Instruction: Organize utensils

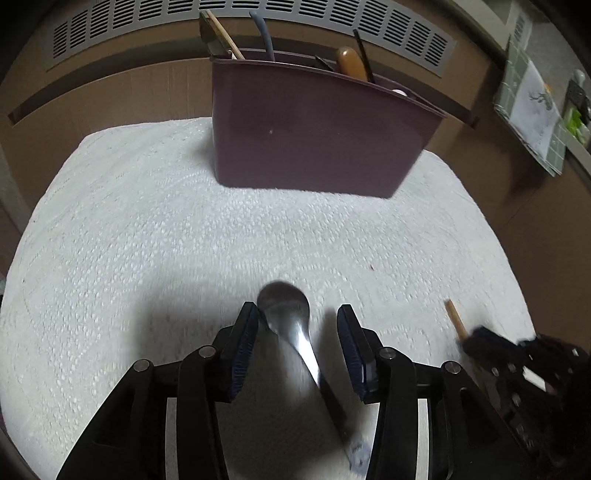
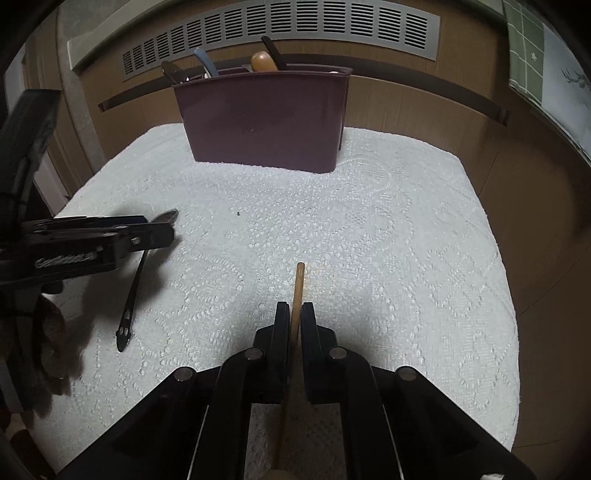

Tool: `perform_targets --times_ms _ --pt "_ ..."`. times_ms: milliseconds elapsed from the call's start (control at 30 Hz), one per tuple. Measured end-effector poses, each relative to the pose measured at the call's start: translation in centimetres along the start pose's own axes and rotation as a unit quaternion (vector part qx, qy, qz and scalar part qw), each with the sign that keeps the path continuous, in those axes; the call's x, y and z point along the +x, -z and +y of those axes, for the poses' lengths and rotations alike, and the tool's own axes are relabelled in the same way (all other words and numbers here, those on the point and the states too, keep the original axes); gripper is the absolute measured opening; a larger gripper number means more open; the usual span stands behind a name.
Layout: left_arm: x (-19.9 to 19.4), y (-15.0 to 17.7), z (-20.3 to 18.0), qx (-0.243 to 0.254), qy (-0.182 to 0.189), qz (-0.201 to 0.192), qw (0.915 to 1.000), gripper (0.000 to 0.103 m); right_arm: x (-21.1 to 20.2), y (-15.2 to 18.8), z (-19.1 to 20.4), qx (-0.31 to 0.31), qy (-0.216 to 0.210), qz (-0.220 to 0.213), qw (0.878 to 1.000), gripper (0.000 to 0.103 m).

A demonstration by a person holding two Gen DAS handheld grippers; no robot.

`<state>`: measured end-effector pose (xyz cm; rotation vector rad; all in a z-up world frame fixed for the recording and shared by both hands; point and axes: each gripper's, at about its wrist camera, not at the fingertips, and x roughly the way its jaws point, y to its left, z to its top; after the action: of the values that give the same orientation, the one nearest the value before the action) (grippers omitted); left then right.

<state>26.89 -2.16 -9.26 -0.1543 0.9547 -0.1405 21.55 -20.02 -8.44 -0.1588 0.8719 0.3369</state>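
Observation:
A dark maroon utensil holder [image 1: 317,133] stands at the far side of the white lace cloth [image 1: 147,221], with several utensils standing in it. My left gripper [image 1: 297,314] is open around a metal spoon [image 1: 286,301] that lies on the cloth with its bowl between the fingertips. My right gripper [image 2: 294,312] is shut on a wooden stick [image 2: 298,284], likely a chopstick, that points toward the holder [image 2: 266,118]. The left gripper [image 2: 162,229] shows at the left of the right wrist view over the spoon's dark handle [image 2: 133,295]. The right gripper [image 1: 476,338] shows at the right of the left wrist view.
A brown wall with a slotted vent [image 2: 280,33] runs behind the holder. A green checked cloth [image 1: 532,110] hangs at the right. The lace cloth [image 2: 369,229] ends at a soft edge on the right and front.

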Motion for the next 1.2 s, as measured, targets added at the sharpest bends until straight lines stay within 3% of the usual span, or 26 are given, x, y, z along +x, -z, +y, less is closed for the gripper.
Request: perform_targets --times_ms 167,367,400,433,467,567,767,967,1000,1033,1200 --pt "0.7 -1.0 0.1 -0.019 -0.01 0.021 0.9996 0.045 -1.6 0.4 -0.6 0.007 0.011 -0.027 1.0 0.006" --pt "0.9 -0.4 -1.4 0.026 -0.05 0.016 0.9983 0.045 -2.6 0.5 -0.7 0.013 0.011 -0.053 0.998 0.006" --pt "0.8 -0.2 -1.5 0.033 -0.053 0.011 0.998 0.043 -2.8 0.5 -0.7 0.015 0.01 -0.055 0.998 0.006" --pt "0.6 0.1 -1.5 0.04 -0.056 0.004 0.9976 0.034 -3.1 0.4 -0.7 0.017 0.009 -0.058 0.998 0.006" --pt "0.2 0.5 -1.5 0.045 -0.053 -0.001 0.9976 0.03 -3.4 0.4 -0.7 0.02 0.008 -0.061 0.998 0.006" --pt "-1.6 2.0 -1.0 0.034 -0.013 -0.008 0.9993 0.03 -4.6 0.2 -0.7 0.023 0.001 -0.074 0.997 0.006" --pt "-7.4 4.8 -0.4 0.041 0.009 -0.073 0.9965 0.03 -6.3 -0.1 -0.2 0.025 -0.019 -0.083 0.996 0.006" --pt "-11.0 4.7 0.0 0.04 0.021 -0.113 0.9925 0.029 -7.9 -0.7 0.8 0.014 -0.016 -0.098 0.995 0.006" --pt "-11.4 4.7 0.1 0.04 0.021 -0.12 0.9917 0.028 -8.0 -0.8 0.8 0.014 -0.017 -0.099 0.995 0.005" --pt "-11.6 4.6 0.1 0.041 0.021 -0.125 0.9911 0.009 -8.2 -0.9 0.9 0.014 -0.02 -0.101 0.995 0.005" --pt "-12.2 4.5 0.7 0.04 0.019 -0.139 0.9893 0.006 -8.8 -1.0 0.7 0.027 -0.031 -0.107 0.993 0.005"
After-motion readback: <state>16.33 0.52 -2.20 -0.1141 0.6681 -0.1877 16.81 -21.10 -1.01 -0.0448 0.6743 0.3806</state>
